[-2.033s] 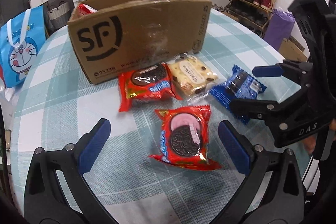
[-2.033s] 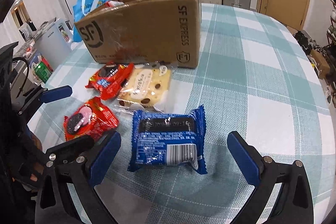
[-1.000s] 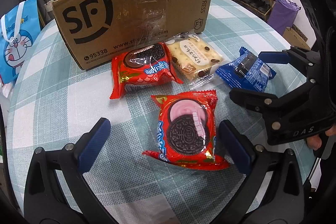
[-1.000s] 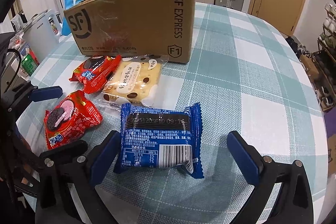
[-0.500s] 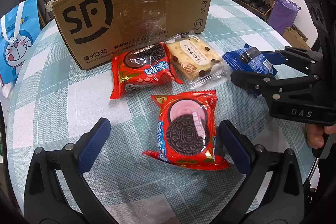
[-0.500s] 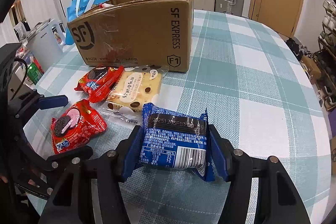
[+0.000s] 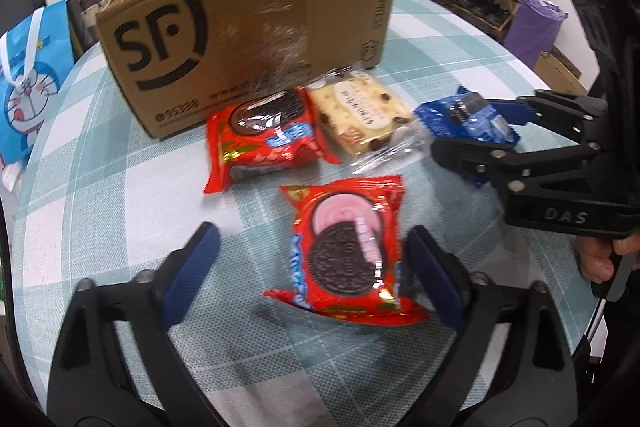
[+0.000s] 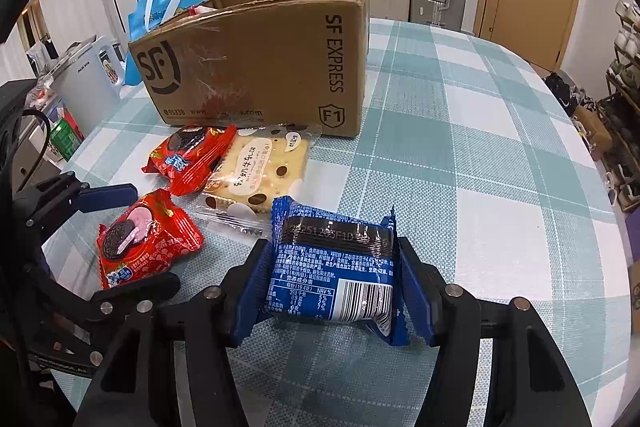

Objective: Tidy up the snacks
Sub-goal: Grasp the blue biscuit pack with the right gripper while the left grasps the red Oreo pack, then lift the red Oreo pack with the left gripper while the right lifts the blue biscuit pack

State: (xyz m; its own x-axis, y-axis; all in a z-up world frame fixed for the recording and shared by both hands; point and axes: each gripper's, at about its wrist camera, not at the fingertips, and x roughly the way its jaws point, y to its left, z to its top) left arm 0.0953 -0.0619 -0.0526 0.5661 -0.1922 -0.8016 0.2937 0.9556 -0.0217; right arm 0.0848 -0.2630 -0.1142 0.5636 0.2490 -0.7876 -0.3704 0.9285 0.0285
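Note:
A red cookie pack with a pink-cream picture point(image 7: 344, 247) lies flat on the checked tablecloth between the jaws of my left gripper point(image 7: 312, 263). The jaws are closing: the right pad is at the pack's edge and the left pad stands well clear. My right gripper point(image 8: 334, 287) is shut on a blue snack pack point(image 8: 332, 267), squeezing its sides. From the left wrist view this blue snack pack point(image 7: 460, 119) shows between the right gripper's fingers point(image 7: 516, 107). The brown SF cardboard box point(image 7: 248, 27) stands open-topped behind the snacks.
A second red cookie pack point(image 7: 264, 143) and a clear-wrapped cracker pack point(image 7: 360, 111) lie against the box's front. A blue cartoon bag point(image 7: 24, 95) sits at the table's left edge. Suitcases, drawers and a shoe rack stand beyond the round table point(image 8: 500, 167).
My right gripper's jaws went from wide apart to shut on the blue pack, which now sits tilted in them. The left jaws have narrowed around the pink-cream red pack.

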